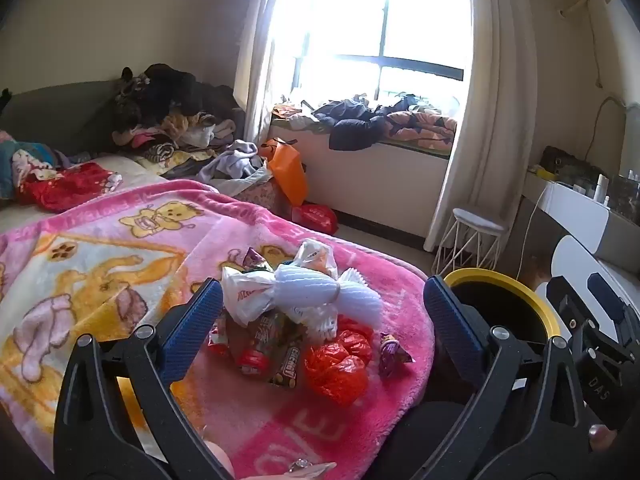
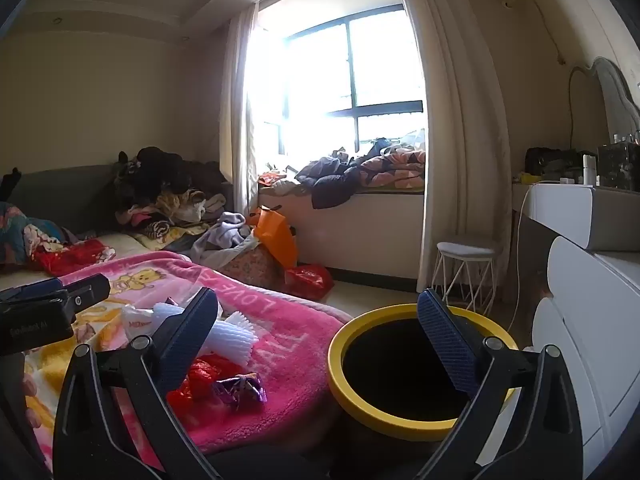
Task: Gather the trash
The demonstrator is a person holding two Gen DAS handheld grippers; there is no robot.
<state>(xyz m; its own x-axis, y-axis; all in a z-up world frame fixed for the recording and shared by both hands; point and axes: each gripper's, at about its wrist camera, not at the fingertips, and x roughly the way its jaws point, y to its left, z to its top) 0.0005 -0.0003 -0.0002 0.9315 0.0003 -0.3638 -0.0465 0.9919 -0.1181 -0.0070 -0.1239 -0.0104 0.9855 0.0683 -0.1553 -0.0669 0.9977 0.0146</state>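
Observation:
A heap of trash lies on the pink blanket [image 1: 120, 248] at the bed's corner. It holds a white foam net [image 1: 316, 290], a white plastic bag [image 1: 250, 294], a red crumpled bag [image 1: 338, 364], snack wrappers [image 1: 286, 366] and a purple wrapper [image 1: 392, 354]. My left gripper [image 1: 320, 312] stands open just short of the heap, nothing between its fingers. A black bin with a yellow rim [image 2: 334, 364] stands beside the bed. My right gripper [image 2: 320, 332] is open and empty, one finger over the bin's mouth. The purple wrapper [image 2: 240, 386] and foam net [image 2: 234, 336] lie to its left.
Clothes are piled at the bed's far end [image 1: 172, 120] and on the window ledge [image 1: 380, 120]. Orange and red bags [image 1: 288, 172] sit on the floor by the bed. A white wire stool [image 2: 466, 272] and a white dresser [image 2: 580, 320] stand to the right of the bin.

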